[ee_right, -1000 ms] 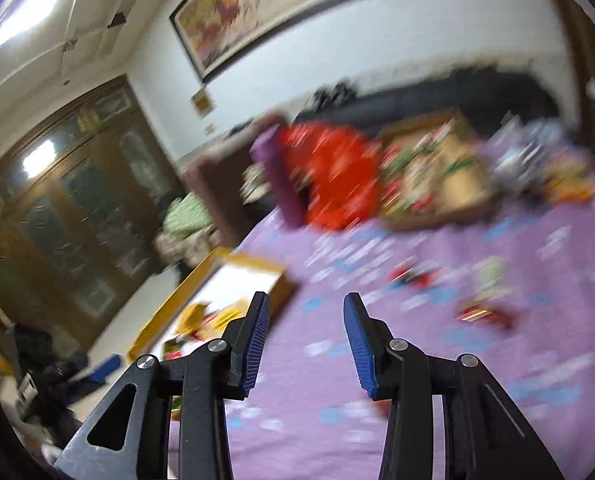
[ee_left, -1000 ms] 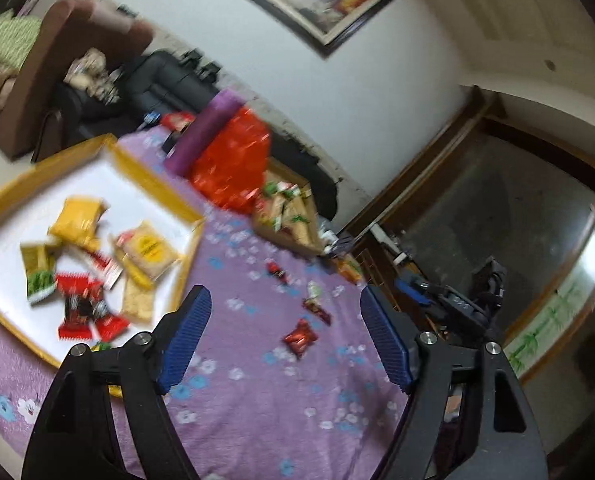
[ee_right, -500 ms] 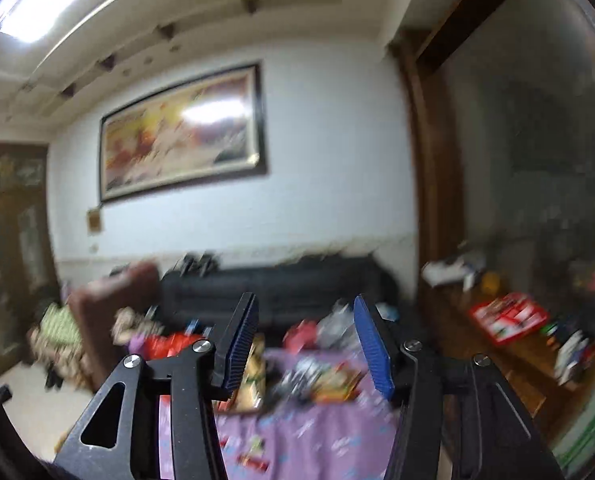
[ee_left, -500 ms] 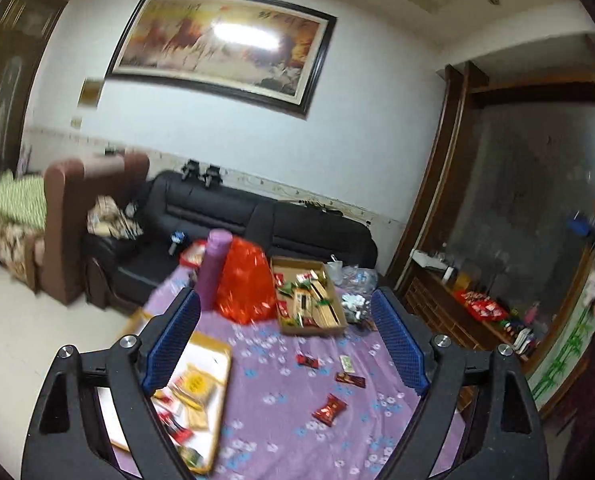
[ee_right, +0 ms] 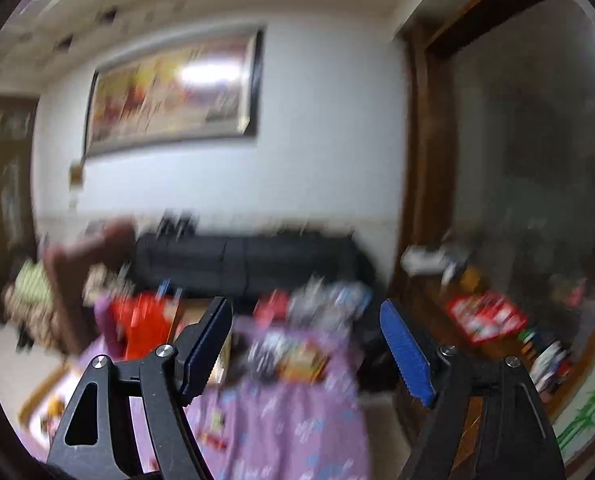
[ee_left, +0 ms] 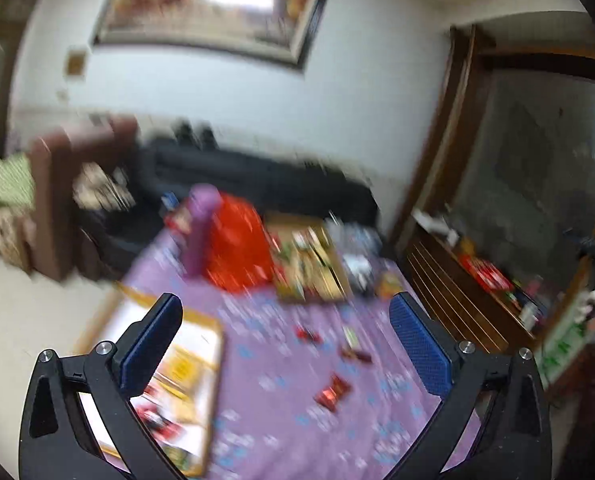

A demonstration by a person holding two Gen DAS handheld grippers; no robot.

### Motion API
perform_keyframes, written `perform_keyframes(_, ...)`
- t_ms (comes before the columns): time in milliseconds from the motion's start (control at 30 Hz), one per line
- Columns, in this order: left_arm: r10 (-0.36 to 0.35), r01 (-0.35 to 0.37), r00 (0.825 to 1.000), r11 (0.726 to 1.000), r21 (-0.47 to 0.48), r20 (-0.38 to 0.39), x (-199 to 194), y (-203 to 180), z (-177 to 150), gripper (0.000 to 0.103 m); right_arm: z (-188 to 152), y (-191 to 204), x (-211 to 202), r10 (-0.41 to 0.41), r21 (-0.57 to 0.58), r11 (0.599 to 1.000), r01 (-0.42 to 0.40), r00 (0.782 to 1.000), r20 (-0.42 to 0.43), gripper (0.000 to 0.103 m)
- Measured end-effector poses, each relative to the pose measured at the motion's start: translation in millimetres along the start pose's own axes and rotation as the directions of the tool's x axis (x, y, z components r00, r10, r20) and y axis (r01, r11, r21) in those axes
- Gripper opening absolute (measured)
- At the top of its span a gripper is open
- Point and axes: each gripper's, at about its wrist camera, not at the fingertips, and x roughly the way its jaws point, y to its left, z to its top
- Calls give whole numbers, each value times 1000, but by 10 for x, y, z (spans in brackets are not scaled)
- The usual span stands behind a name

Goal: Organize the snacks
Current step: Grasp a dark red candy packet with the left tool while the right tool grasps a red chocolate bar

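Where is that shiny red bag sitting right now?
In the left wrist view the red bag sits at the far end of the purple tablecloth, between the purple bottle on its left and the cardboard snack box on its right.

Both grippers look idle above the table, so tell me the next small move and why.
Probably lower the left gripper toward the red foil-wrapped snack lying loose on the purple floral tablecloth. Its jaws are wide open and empty, that snack sits between them in view, and the white yellow-rimmed tray lies just to its left.
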Motion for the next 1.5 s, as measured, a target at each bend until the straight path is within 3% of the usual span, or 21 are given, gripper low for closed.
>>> perform_keyframes(67, -22, 22, 999, 1000, 9, -45, 408, -10, -216, 103, -358, 121, 496, 64, 8, 998, -63, 993, -101, 79)
perform_keyframes(167, -19, 23, 995, 999, 31, -100, 913, -91, -499, 103, -1054, 386, 1321, 177, 34, 984, -174, 949, -262, 77)
perform_keyframes(267, -45, 51, 975, 998, 22, -216, 1458, -147, -809, 103, -1768, 727, 2103, 280, 68, 958, -278, 868, -409, 67)
perform_keyframes(333, -82, 87, 956, 996, 5, -282, 1640, -236, -962, 101, -2217, 947, 2571, 351, 122, 933, -338, 791, -501, 51)
perform_keyframes(367, -104, 111, 943, 994, 4, -316, 1752, -282, -1053, 97, -2402, 1064, 2775, 370, 132, 924, -358, 762, -532, 50)
perform_keyframes(533, -96, 134, 895, 989, 59, -435, 2209, -530, -1411, 96, -2835, 1439, 3262, 376, 66, 902, -427, 701, -606, 52)
perform_keyframes(633, -113, 169, 864, 983, 71, -491, 2449, -637, -1579, 96, -2928, 1544, 3413, 355, 10, 894, -447, 696, -624, 53)
perform_keyframes(700, -97, 177, 854, 978, 111, -511, 2576, -738, -1667, 95, -2994, 1572, 3473, 334, -27, 893, -450, 701, -630, 53)
perform_keyframes(1033, -15, 193, 836, 944, 268, -548, 2991, -993, -1939, 95, -3147, 1662, 3613, 317, -91, 865, -493, 679, -662, 55)
perform_keyframes(1200, 17, 191, 825, 932, 307, -564, 3096, -1045, -2071, 95, -3158, 1727, 3621, 305, -119, 862, -493, 692, -655, 58)
perform_keyframes(1233, 32, 182, 831, 927, 327, -556, 3089, -1063, -2100, 95, -3163, 1747, 3614, 299, -128, 862, -490, 696, -653, 58)
perform_keyframes(1300, 109, 135, 841, 907, 400, -530, 3083, -1123, -2154, 81, -3179, 1777, 3603, 281, -149, 863, -483, 704, -652, 58)
perform_keyframes(1333, 103, 139, 841, 908, 395, -531, 3062, -1133, -2149, 73, -3189, 1796, 3590, 270, -164, 862, -479, 709, -651, 58)
perform_keyframes(1400, 111, 125, 836, 915, 383, -538, 3038, -1123, -2103, 31, -3196, 1817, 3561, 258, -181, 862, -473, 718, -647, 51)
perform_keyframes(1433, 97, 129, 829, 925, 356, -551, 3025, -1094, -2074, 31, -3195, 1825, 3538, 256, -181, 864, -470, 720, -645, 39)
perform_keyframes(1500, 61, 137, 825, 943, 303, -562, 2980, -1016, -2033, 31, -3190, 1843, 3486, 250, -187, 867, -461, 728, -638, 26)
